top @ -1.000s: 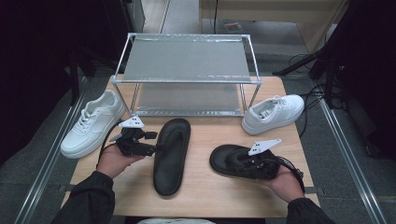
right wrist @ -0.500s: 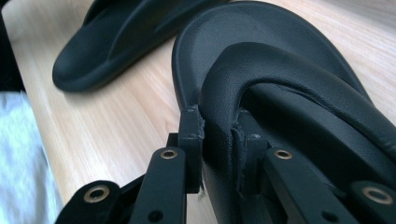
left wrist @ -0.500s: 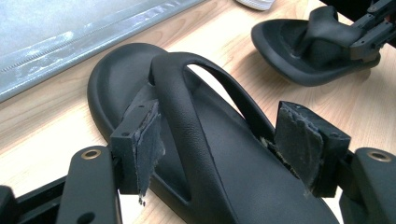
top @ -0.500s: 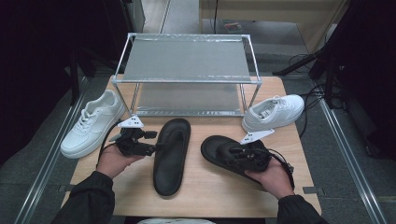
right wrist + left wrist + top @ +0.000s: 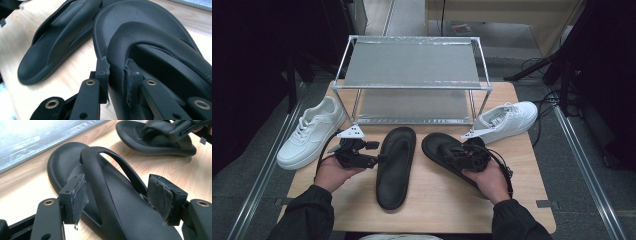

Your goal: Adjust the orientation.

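Before shoe rack [image 5: 412, 65]: right gripper [image 5: 462, 154] pinched sandal [image 5: 447, 150] strap, carrying it; left gripper [image 5: 371, 152] spread around other sandal [image 5: 394, 165] strap, closing due next.

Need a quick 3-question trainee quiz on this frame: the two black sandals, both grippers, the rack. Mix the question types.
1. True or false: the right gripper is shut on the strap of the right sandal.
2. Multiple choice: how do the jaws of the left gripper stand at the left sandal? A) clamped on its heel B) open, one on each side of its strap C) shut beside a white sneaker
3. Fill in: the two white sneakers lie on the table, one at each end of the metal ____.

Key: 1 true; 2 B; 3 rack.
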Tool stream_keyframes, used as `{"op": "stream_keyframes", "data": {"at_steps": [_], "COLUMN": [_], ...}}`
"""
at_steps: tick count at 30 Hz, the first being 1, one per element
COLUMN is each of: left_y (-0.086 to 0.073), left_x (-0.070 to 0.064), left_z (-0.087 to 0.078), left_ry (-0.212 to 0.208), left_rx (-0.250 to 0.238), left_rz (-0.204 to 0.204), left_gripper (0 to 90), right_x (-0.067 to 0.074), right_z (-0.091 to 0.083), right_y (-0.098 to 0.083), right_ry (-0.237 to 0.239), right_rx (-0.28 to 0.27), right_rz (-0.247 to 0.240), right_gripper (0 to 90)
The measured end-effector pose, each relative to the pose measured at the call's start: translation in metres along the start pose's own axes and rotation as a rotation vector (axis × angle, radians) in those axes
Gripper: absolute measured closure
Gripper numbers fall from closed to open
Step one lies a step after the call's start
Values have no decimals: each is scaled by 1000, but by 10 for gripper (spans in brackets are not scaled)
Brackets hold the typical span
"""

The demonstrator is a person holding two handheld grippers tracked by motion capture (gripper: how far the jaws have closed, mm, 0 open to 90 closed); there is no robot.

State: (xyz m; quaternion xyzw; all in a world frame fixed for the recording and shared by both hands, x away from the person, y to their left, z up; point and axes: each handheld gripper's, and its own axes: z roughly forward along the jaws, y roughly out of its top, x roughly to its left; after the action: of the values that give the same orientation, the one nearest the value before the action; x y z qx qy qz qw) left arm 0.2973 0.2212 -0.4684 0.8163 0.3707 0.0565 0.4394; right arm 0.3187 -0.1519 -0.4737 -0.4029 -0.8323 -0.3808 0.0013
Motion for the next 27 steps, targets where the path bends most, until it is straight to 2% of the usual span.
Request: {"op": "stream_keyframes", "data": {"at_steps": [5, 14, 20, 23, 27], "left_y": [-4, -14, -19, -21, -25], "left_x": [-2, -4, -4, -3, -2], "left_z": [-5, -12, -14, -14, -15], "left_ry": [11, 24, 35, 38, 43], "left_rx": [-6, -20, -18, -13, -15], "left_rz": [-9, -23, -32, -39, -47], "left_gripper": [320, 318, 318, 312, 313], "right_x": [-1, -5, -6, -5, -5], "right_z": [15, 35, 48, 56, 59], "right_y": [9, 22, 28, 31, 34], "right_ry": [-61, -98, -135, -129, -122], "right_rx": [17, 1, 12, 20, 14], "right_rz": [31, 56, 67, 49, 50], "right_gripper": [779, 763, 761, 761, 758]}}
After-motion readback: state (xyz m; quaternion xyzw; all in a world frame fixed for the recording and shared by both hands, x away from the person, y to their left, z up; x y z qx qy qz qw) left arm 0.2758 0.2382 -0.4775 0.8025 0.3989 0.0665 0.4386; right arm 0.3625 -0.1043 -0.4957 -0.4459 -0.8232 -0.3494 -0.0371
